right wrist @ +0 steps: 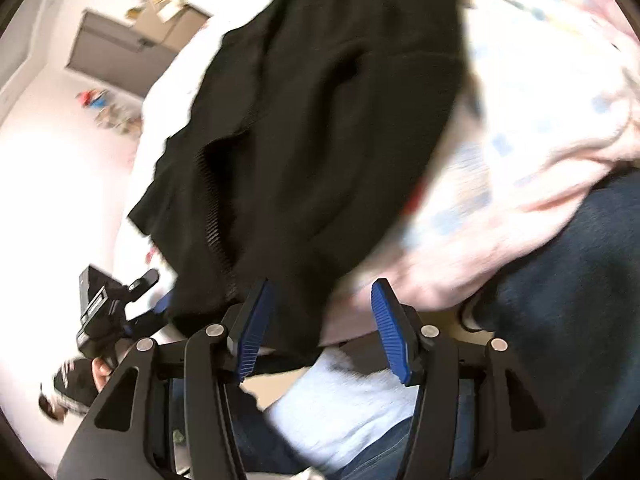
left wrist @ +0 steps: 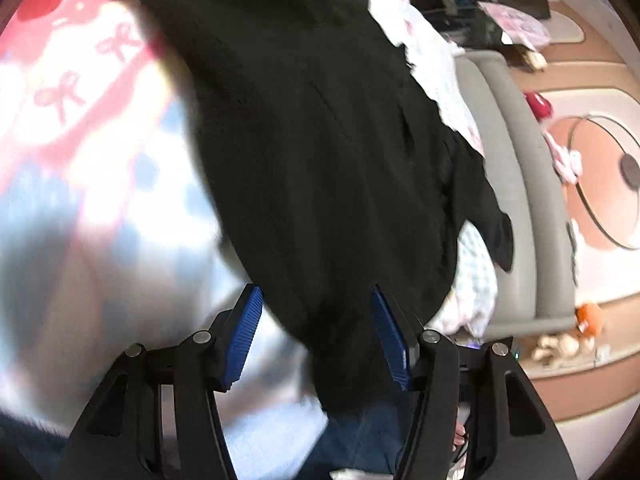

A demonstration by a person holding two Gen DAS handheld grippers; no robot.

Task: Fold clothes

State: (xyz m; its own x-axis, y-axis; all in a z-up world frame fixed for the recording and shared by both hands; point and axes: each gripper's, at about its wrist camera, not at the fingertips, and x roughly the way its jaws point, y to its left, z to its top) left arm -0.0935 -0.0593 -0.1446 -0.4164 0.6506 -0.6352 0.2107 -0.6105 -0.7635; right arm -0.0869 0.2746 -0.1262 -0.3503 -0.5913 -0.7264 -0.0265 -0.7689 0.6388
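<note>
A black garment lies spread on a patterned bedspread and fills the middle of the left wrist view. Its near edge runs between the blue pads of my left gripper, whose jaws stand wide apart. In the right wrist view the same black garment shows a ribbed edge and hangs down toward my right gripper. That gripper's jaws are also wide apart, with the cloth's lower edge just at its left pad. The left gripper appears at the lower left of the right wrist view.
The grey bed frame edge runs along the right, with a brown and white floor mat beyond it and small toys on it. The person's jeans and light top are close under the right gripper. A grey door is behind.
</note>
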